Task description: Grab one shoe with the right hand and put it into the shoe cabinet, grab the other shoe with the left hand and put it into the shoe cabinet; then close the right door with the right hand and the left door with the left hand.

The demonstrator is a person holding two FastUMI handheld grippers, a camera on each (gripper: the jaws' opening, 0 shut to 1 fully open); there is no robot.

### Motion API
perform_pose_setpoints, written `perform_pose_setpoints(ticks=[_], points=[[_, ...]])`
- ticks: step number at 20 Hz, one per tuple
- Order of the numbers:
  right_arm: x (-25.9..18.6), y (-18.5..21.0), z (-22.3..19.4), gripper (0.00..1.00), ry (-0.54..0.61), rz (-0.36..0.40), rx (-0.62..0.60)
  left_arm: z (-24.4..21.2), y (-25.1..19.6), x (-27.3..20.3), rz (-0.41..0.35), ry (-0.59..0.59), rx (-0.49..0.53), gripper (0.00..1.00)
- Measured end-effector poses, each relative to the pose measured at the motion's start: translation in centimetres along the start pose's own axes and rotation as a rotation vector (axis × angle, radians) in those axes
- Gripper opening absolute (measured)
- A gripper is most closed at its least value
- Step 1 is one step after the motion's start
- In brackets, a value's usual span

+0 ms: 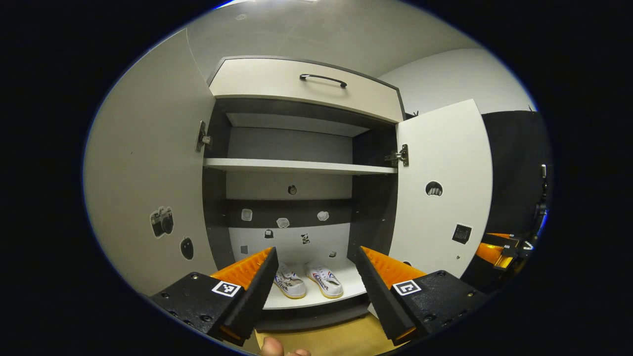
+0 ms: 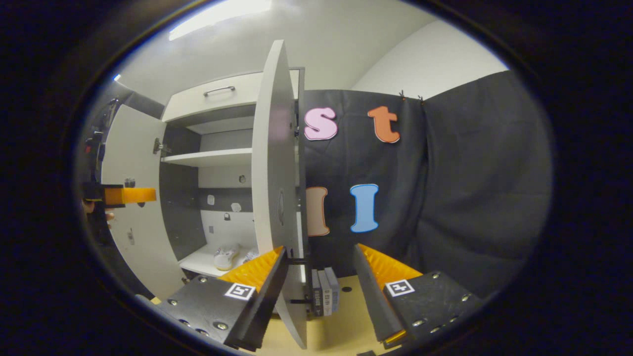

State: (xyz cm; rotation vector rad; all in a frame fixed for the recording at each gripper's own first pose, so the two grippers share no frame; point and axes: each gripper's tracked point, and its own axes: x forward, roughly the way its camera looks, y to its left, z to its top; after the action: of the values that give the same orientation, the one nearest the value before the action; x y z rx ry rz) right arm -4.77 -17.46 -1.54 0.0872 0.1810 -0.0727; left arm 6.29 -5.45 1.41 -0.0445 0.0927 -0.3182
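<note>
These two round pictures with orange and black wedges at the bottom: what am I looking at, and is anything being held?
Each wedge pair is a hand-held two-finger tool, filmed by its own camera. The left gripper view faces the open white and grey shoe cabinet; its left tool is open and empty. Two white canvas shoes already sit side by side on the bottom shelf. The right gripper view looks along the edge of the white right door, still open; its right tool is open too, with the door's edge between its fingers. The white left door also stands open.

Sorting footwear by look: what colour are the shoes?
White shoes with red-and-blue side stripes; clearest in the left gripper view.
</note>
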Motion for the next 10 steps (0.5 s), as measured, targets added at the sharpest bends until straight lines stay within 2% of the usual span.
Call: perform_pose_setpoints(ticks=[1, 2, 3, 10], points=[[-0.1, 0.7, -0.1, 0.81, 0.005, 0.021, 0.004, 0.0, 0.0, -0.1, 0.0, 0.001, -0.002, 0.96], [0.0, 1.5, -0.3, 0.76, 0.008, 0.041, 0.003, 0.0, 0.0, -0.1, 0.001, 0.001, -0.002, 0.96], [0.2, 2.6, -0.5, 0.81, 0.011, 0.059, 0.001, 0.0, 0.1, -0.3, 0.005, 0.0, -0.001, 0.96], [2.1, 9.2, -1.0, 0.81, 0.033, 0.193, 0.018, -0.2, 1.6, -1.5, 0.055, 0.001, -0.001, 0.96]])
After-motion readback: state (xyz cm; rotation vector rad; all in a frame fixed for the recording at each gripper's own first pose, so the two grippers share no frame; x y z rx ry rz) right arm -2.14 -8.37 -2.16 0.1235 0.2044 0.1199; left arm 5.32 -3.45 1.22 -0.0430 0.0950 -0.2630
